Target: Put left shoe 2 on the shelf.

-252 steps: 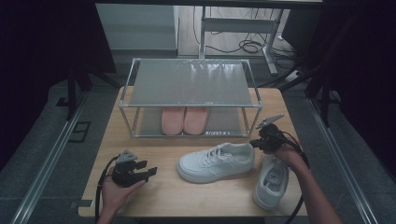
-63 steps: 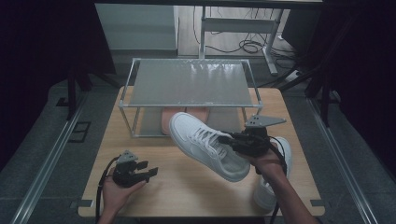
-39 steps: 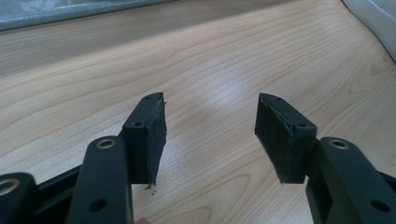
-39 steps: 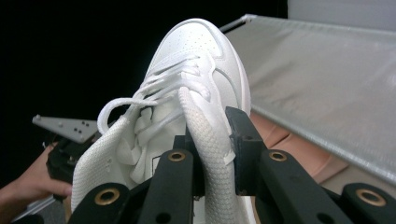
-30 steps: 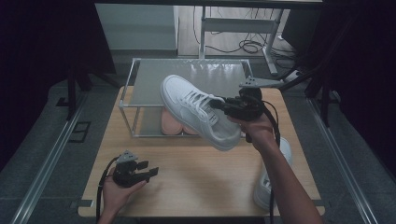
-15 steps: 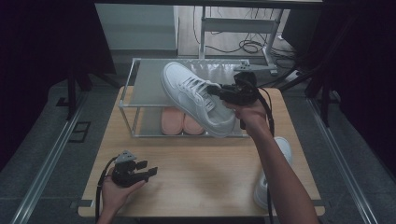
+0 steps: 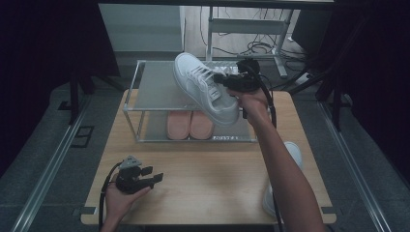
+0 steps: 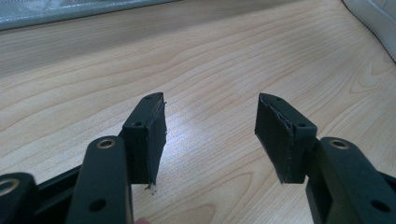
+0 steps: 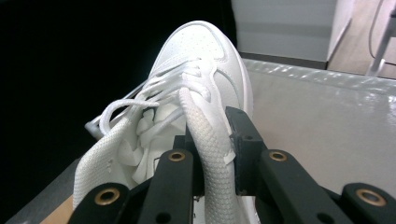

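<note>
A light wooden counter [image 7: 208, 176] is seen from above, with a person's forearms reaching in from the near edge. At the far side of the counter stands a low two-tier shoe rack with a metal frame and frosted shelves [image 7: 154, 92].

The right tool [image 7: 231, 82] is raised over the right part of the rack's top shelf. It pinches a white lace-up sneaker [image 7: 205, 89] by the padded collar of its opening. In the right gripper view the two black jaws press on either side of that woven white collar [image 9: 210, 140], with the laces and the rounded toe rising beyond them. The sneaker hangs tilted above the top shelf, its toe pointing far and left and its heel lower, out past the rack's near edge; whether the sole touches the shelf cannot be told.

On the rack's lower shelf sits a pair of pink slippers [image 7: 189, 124], side by side. A second white sneaker [image 7: 290, 154] lies on the counter at the near right, partly hidden by the person's right forearm.

The left tool [image 7: 152, 178] rests at the near left corner of the counter in the person's left hand [image 7: 118, 200]. Its jaws are spread apart with nothing between them, only bare wood beneath.
</note>
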`<control>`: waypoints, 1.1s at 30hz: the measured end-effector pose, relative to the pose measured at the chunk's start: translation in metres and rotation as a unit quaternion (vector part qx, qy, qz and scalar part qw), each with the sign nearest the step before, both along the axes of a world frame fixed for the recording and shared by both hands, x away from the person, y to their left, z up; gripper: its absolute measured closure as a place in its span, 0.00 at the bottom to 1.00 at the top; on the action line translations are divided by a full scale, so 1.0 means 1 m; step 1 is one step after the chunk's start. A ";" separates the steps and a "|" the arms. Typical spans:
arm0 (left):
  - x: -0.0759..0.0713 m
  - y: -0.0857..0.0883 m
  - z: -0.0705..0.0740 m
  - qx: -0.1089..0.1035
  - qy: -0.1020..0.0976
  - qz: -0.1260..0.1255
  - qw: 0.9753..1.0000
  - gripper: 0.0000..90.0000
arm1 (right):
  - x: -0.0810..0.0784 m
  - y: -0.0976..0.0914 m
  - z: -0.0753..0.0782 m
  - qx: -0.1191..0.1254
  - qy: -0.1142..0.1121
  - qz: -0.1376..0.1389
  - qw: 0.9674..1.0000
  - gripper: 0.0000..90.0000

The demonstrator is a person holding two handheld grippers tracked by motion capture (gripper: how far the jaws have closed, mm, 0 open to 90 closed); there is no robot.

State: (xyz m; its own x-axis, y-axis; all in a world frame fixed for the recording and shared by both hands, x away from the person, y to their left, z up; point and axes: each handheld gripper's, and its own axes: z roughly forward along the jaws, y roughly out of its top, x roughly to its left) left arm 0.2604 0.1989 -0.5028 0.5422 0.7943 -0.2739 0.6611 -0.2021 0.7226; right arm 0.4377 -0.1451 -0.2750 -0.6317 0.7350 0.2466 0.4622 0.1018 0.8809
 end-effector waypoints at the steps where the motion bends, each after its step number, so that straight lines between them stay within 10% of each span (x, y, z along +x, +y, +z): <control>1: 0.000 0.000 0.000 0.000 0.000 0.000 1.000 0.48 | 0.003 0.001 0.000 0.001 0.002 -0.005 1.000 0.89; 33: 0.004 0.007 -0.001 -0.002 0.001 0.004 1.000 0.48 | 0.109 0.048 -0.019 0.005 0.074 -0.129 0.989 0.89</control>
